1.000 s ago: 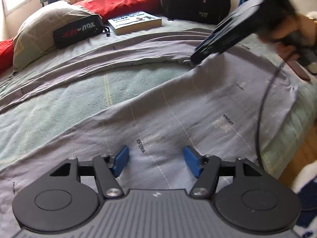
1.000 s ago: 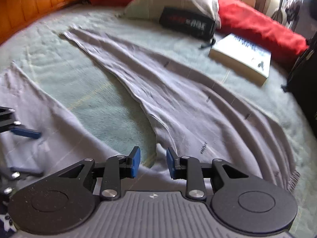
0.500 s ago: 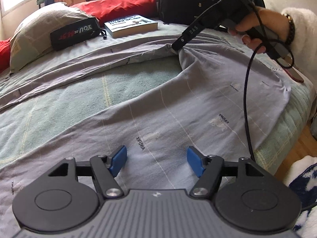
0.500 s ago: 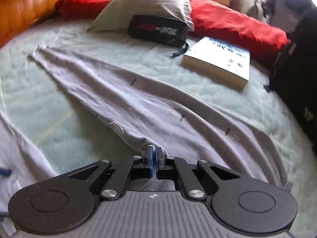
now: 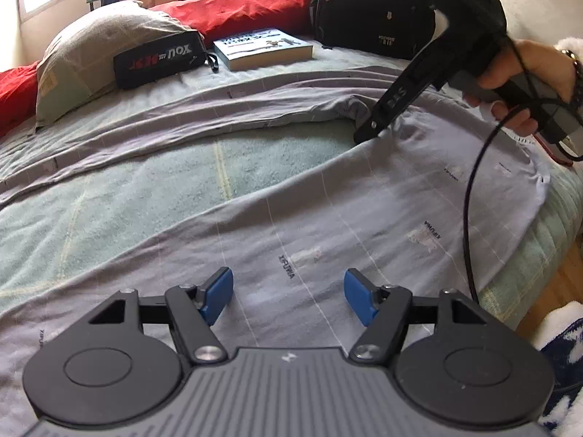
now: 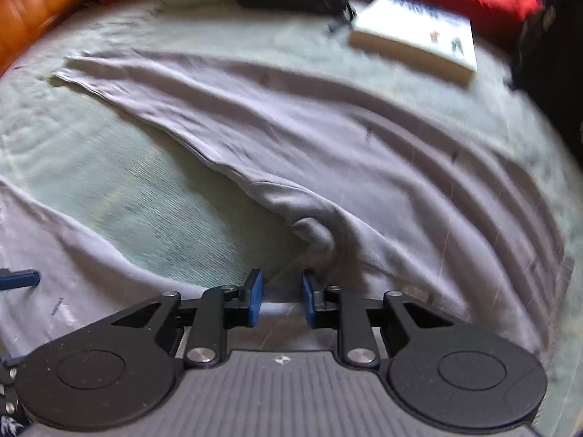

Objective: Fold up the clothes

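Note:
Grey trousers [image 5: 364,218] lie spread on a green blanket [image 5: 182,182], with their two legs fanning apart. My left gripper [image 5: 288,300] hovers open over the near leg, with nothing between its blue pads. My right gripper [image 6: 280,298] sits at the crotch where the legs meet. Its jaws are opening and no cloth is pinched between them. A small bunched fold [image 6: 315,235] lies just beyond its right pad. The left wrist view shows the right gripper [image 5: 368,133], held by a hand [image 5: 517,73], with its tip down on the cloth. A blue pad of the left gripper [image 6: 18,278] shows at the edge of the right wrist view.
At the head of the bed are a grey pillow [image 5: 98,47], a black pouch [image 5: 160,60], a book [image 5: 262,47], a black backpack [image 5: 371,11] and red cushions [image 5: 247,7]. A black cable [image 5: 470,218] hangs across the trousers. The bed edge and wooden floor [image 5: 554,291] are on the right.
The right gripper closed on the crotch fabric half a second ago, and has now let it go, leaving a bunched fold. The left gripper has stayed put.

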Available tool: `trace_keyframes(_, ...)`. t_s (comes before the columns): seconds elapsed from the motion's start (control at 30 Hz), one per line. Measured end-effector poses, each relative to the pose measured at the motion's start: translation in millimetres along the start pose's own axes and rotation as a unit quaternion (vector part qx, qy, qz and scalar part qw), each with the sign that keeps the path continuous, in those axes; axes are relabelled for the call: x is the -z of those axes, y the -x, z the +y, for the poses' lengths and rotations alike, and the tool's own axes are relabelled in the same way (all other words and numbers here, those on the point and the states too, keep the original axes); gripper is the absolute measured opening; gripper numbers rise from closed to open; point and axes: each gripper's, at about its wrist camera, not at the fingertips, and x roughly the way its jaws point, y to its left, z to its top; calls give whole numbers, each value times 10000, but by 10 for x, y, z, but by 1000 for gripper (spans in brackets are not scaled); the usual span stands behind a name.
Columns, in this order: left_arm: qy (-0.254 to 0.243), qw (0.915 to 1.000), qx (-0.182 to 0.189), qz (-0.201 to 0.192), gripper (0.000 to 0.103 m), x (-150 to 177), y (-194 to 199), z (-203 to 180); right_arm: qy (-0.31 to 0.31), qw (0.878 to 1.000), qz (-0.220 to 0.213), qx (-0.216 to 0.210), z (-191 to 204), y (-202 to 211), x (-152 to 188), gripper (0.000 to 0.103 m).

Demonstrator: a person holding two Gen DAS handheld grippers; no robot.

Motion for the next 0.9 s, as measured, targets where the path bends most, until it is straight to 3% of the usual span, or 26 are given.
trace_keyframes(0.03,-2,10000,7,-1,69,10,-3,2,-22,10000,41,31,-3,-36,-4,22)
trace_keyframes(0.07,-2,10000,16,-3,69,19,-6,6,59,9999,-30,86,2,-42,-8,8)
trace_keyframes(0.1,10,10000,27,-7,69,25,-6,6,175,9996,-160,179,8,-45,-7,4)
trace_keyframes(0.37,50,10000,38,-4,70,43,8,57,-4,9964,-848,78,-145,92,-151,2)
trace_keyframes(0.5,65,10000,3,-28,71,25,31,71,207,9968,-760,-113,-89,177,-88,9)
trace_keyframes(0.6,68,9998,-78,-167,71,-46,86,127,437,9961,-563,-518,50,195,11,11)
trace_keyframes(0.73,253,9995,-110,-148,72,-135,53,308,621,9916,-150,-1127,303,109,123,31)
trace_keyframes(0.9,675,9968,-361,217,75,-97,-153,570,402,9932,-338,-1042,504,-126,46,35)
